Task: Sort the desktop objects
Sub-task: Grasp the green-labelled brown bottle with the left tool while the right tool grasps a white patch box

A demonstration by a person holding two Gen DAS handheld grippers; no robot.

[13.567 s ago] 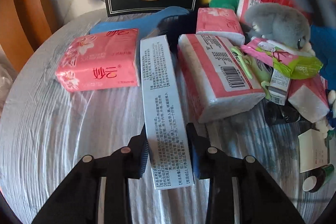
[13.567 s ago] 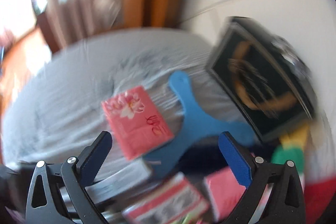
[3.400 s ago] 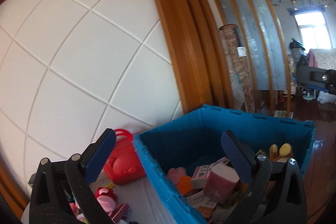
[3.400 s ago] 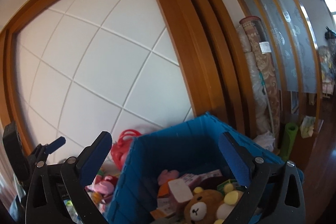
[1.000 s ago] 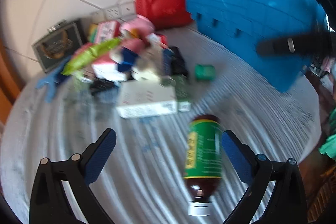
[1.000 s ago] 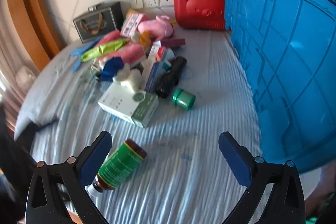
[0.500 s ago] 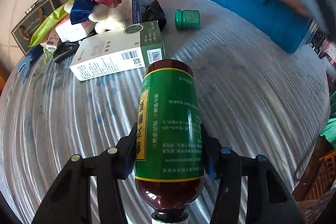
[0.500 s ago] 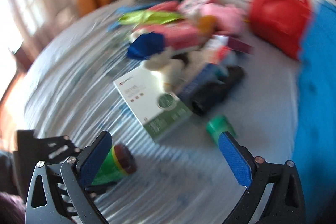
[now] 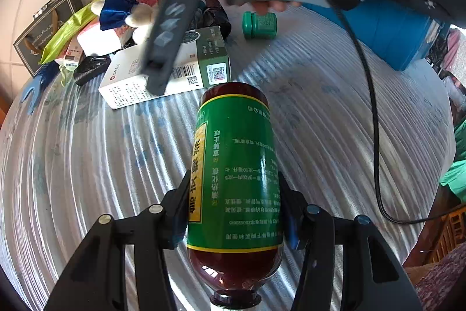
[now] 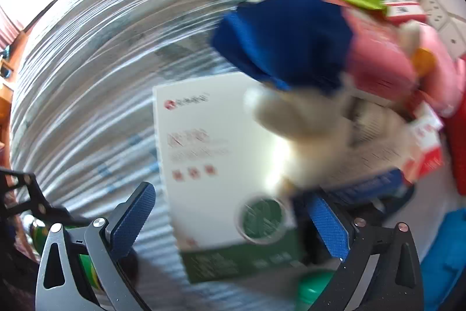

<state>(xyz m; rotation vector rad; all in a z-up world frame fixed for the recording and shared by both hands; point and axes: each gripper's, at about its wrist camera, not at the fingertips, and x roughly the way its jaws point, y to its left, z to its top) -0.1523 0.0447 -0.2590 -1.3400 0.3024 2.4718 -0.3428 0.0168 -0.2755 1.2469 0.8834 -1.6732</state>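
Observation:
My left gripper (image 9: 234,212) is shut on a brown bottle with a green label (image 9: 234,165) that lies on the grey table (image 9: 87,165), cap toward me. My right gripper (image 10: 233,220) is open, its jaws on either side of the near end of a white and green box (image 10: 215,165). The same box (image 9: 180,69) shows in the left wrist view, with the right gripper (image 9: 163,54) blurred above it. A small green jar (image 9: 259,25) lies beyond the box.
A pile of packets and soft toys, among them a white plush with a blue bow (image 10: 285,48) and a lime green packet (image 9: 67,31), lies behind the box. A blue crate (image 9: 393,31) stands at the right. A black gift bag (image 9: 38,31) leans at the wall.
My right gripper has come down over the white and green box, which now sits between its open jaws. My left gripper stays shut on the bottle, much as half a second ago.

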